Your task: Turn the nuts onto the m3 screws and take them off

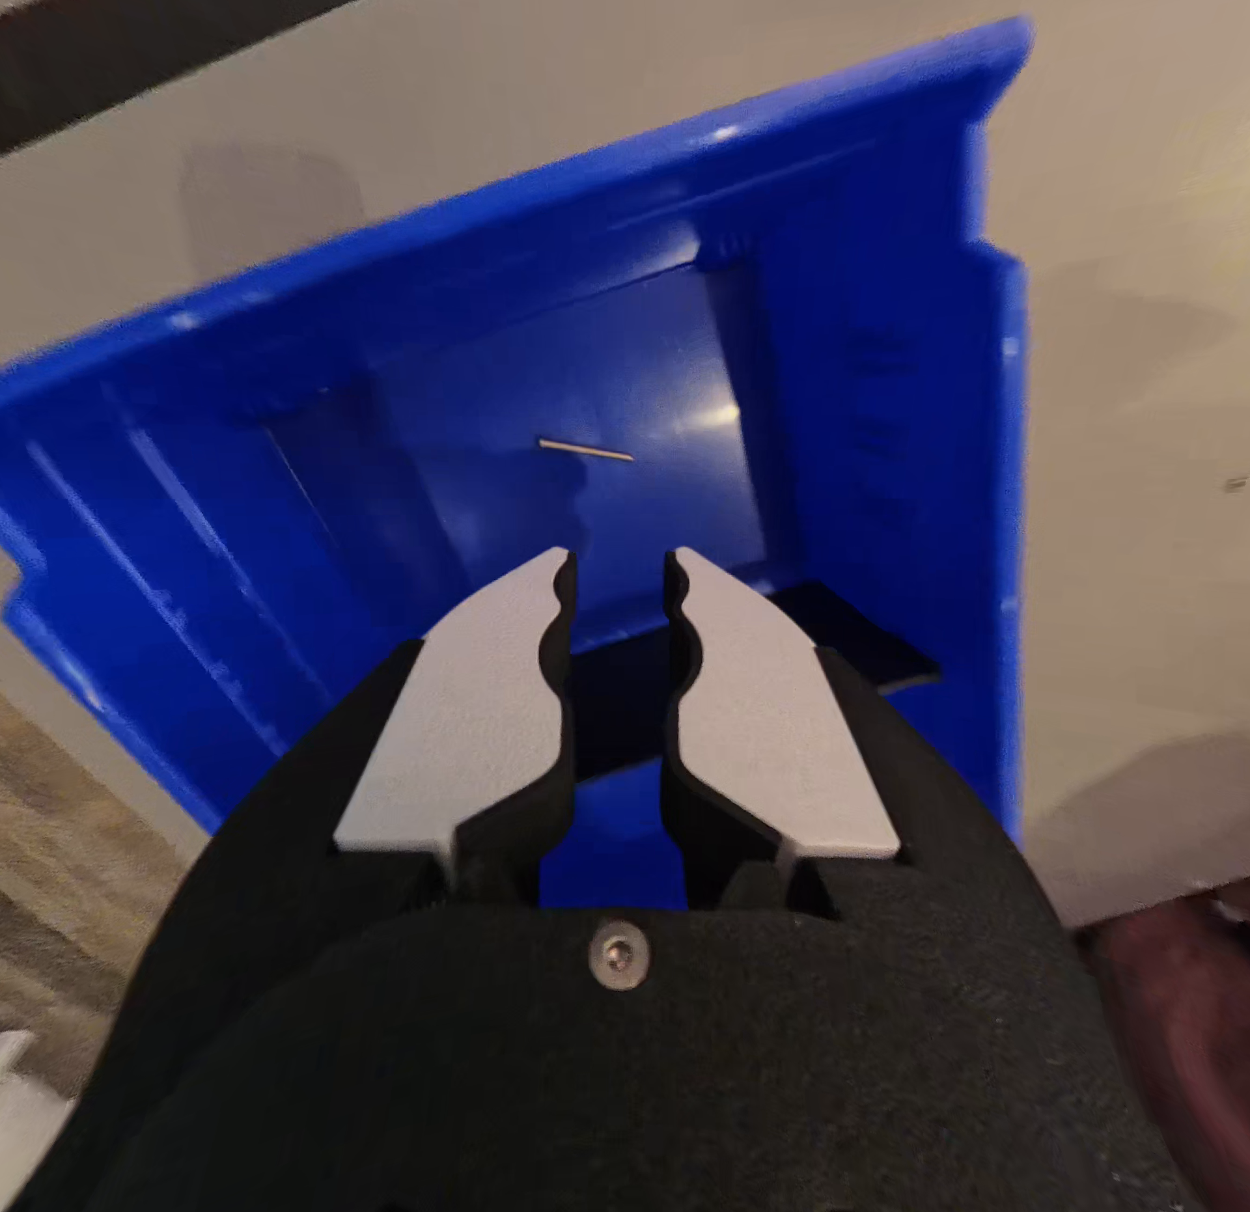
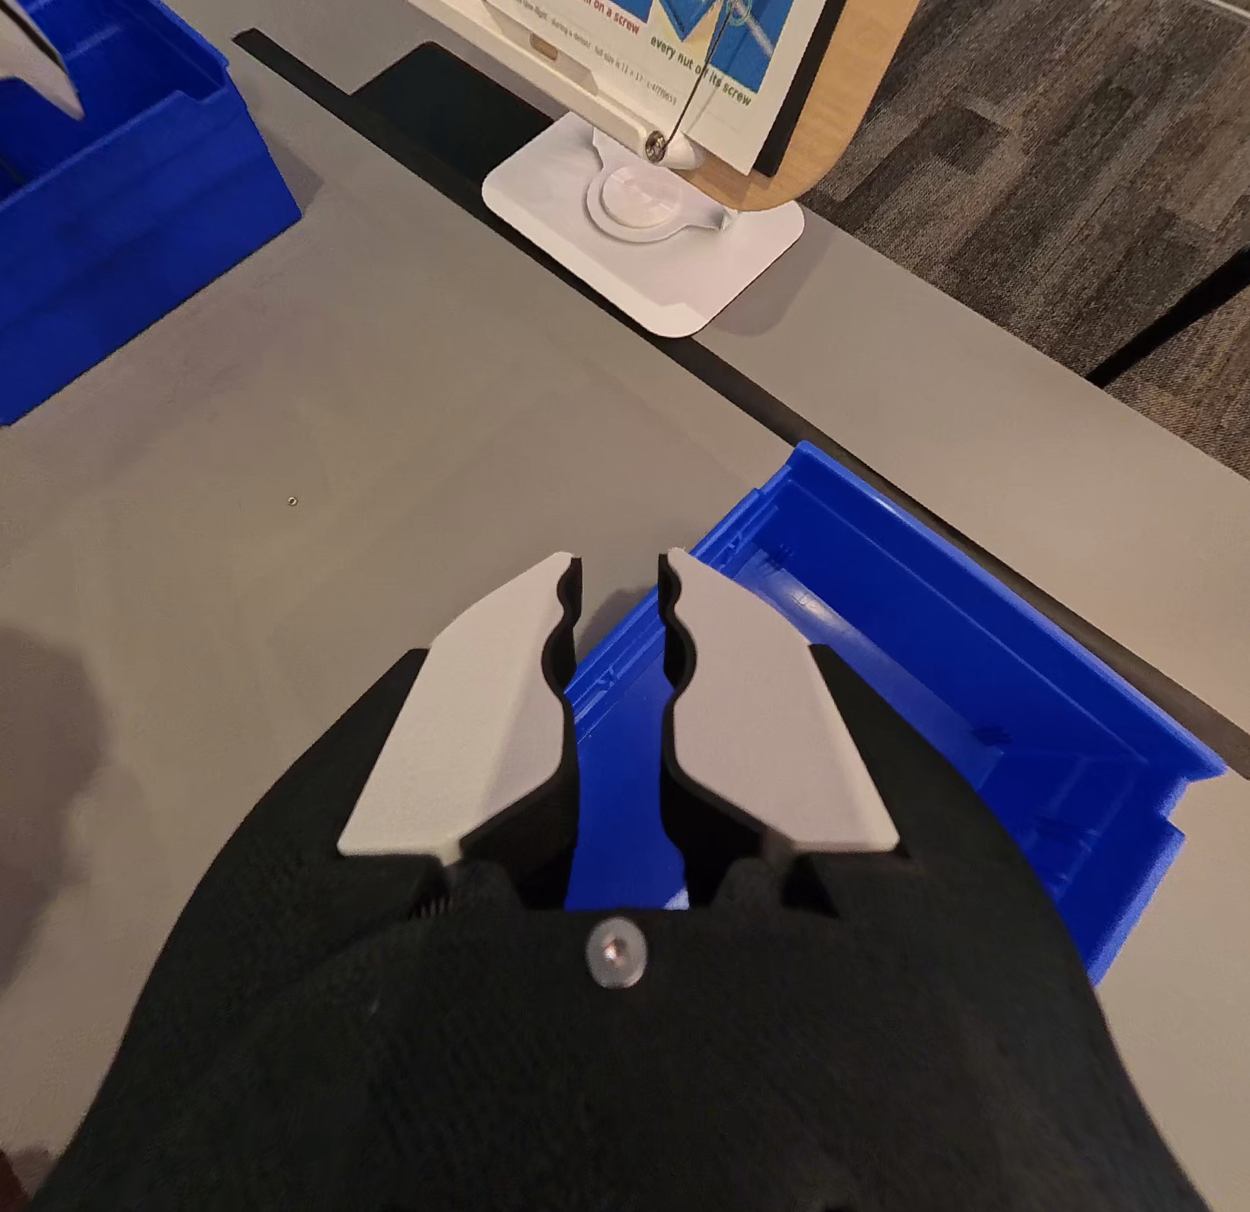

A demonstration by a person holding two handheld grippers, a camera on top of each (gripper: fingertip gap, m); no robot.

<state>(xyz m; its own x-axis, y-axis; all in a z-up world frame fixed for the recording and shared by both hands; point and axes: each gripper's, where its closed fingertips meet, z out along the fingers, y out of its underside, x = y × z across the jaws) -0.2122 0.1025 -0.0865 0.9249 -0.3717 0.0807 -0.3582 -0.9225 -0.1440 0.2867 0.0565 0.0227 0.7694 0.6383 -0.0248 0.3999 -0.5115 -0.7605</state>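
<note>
Item: thin, pale metal m3 screw point(image 1: 586, 450), lying flat and nearly level on the floor of a glossy blue plastic bin point(image 1: 879, 402), centre of the left wrist view, just above the fingertips. No nut visible on it; the frame is blurred, so a very small one cannot be ruled out.

Item: small round metal nut point(image 2: 291, 501), loose on the grey table point(image 2: 338, 368), left of centre in the right wrist view, well apart from either bin. Judged a nut by size and ring shape only.

Item: left hand-held gripper point(image 1: 620, 556), jaws parted by a narrow gap, nothing between them, hovering over the bin interior and aimed toward the screw.

Item: right hand-held gripper point(image 2: 620, 559), jaws likewise narrowly parted and empty, above the near corner of a second blue plastic bin point(image 2: 947, 672), lower right of the frame. That bin shows no contents in its visible part.

Item: white stand holding a printed instruction card point(image 2: 642, 246), top centre.

Handling note: step judged to be pickup of the screw. Approach squarely across its length, grip near one end so the thread stays free, and close gently; a thin screw on slick plastic will likely skid or roll. The nut, flat on the table, will want a low, edge-on pinch.
</note>
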